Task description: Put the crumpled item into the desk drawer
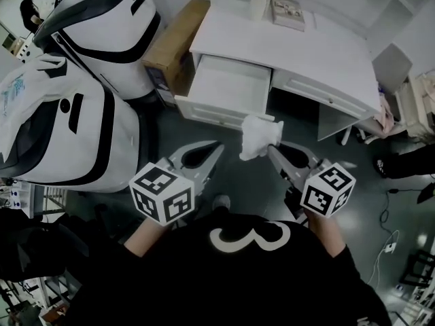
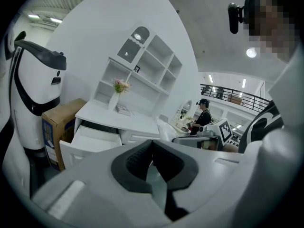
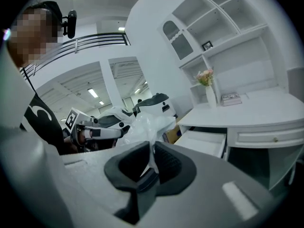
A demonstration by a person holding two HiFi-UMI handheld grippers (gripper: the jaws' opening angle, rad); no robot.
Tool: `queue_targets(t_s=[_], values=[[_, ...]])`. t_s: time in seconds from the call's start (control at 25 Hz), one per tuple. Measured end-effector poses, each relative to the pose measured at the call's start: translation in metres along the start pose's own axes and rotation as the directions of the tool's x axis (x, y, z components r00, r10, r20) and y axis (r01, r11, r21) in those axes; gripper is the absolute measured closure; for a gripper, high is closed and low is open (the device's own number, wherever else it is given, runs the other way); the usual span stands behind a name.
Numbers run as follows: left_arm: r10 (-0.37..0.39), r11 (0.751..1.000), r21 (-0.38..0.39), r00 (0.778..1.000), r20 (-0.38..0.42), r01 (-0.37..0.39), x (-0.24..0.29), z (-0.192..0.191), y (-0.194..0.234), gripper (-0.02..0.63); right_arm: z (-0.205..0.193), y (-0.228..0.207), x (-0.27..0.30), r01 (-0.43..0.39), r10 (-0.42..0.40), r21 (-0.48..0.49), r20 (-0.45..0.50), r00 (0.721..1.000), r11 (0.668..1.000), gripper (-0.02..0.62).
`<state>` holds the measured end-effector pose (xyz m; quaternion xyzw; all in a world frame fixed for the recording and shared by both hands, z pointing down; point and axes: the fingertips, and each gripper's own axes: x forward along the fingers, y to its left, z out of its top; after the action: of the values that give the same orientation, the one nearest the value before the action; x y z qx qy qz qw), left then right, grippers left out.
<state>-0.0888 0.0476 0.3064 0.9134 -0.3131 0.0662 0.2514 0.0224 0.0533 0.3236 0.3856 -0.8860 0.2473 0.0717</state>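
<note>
The crumpled white plastic item (image 1: 258, 136) hangs from my right gripper (image 1: 270, 148), just in front of the open desk drawer (image 1: 228, 87). In the right gripper view the jaws are shut on a thin fold of the crumpled item (image 3: 145, 127), which bunches up above my right gripper (image 3: 153, 163). The drawer (image 3: 204, 144) shows beyond it, pulled out and empty. My left gripper (image 1: 212, 152) is held low beside the right one, left of the item. In the left gripper view my left gripper (image 2: 153, 143) is shut with nothing between its jaws, and the drawer (image 2: 92, 139) lies ahead to the left.
The white desk (image 1: 319, 46) carries a vase with flowers (image 1: 259, 2) and a book (image 1: 287, 12). A cardboard box (image 1: 173, 43) stands left of the drawer. Two large white and black machines (image 1: 102, 26) fill the left side. A person (image 2: 205, 118) stands far off.
</note>
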Motion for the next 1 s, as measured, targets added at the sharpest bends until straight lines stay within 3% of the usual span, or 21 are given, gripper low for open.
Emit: queue_targets(t_s=[0.2, 0.48, 1.0], values=[[-0.024, 1.000, 0.001, 1.000, -0.010, 0.024, 0.010, 0.007, 0.035, 0.595, 0.013, -0.009, 0.029, 0.045, -0.044, -0.019, 0.004, 0.999, 0.999, 0.558], [-0.037, 0.999, 0.012, 0.999, -0.019, 0.038, 0.028, 0.014, 0.048, 0.595, 0.019, -0.027, 0.036, 0.084, -0.084, -0.033, 0.009, 0.996, 0.996, 0.558], [0.051, 0.999, -0.016, 0.997, -0.060, -0.052, 0.082, 0.034, 0.096, 0.595, 0.041, -0.093, 0.087, 0.037, -0.037, 0.000, -0.038, 0.999, 0.999, 0.557]])
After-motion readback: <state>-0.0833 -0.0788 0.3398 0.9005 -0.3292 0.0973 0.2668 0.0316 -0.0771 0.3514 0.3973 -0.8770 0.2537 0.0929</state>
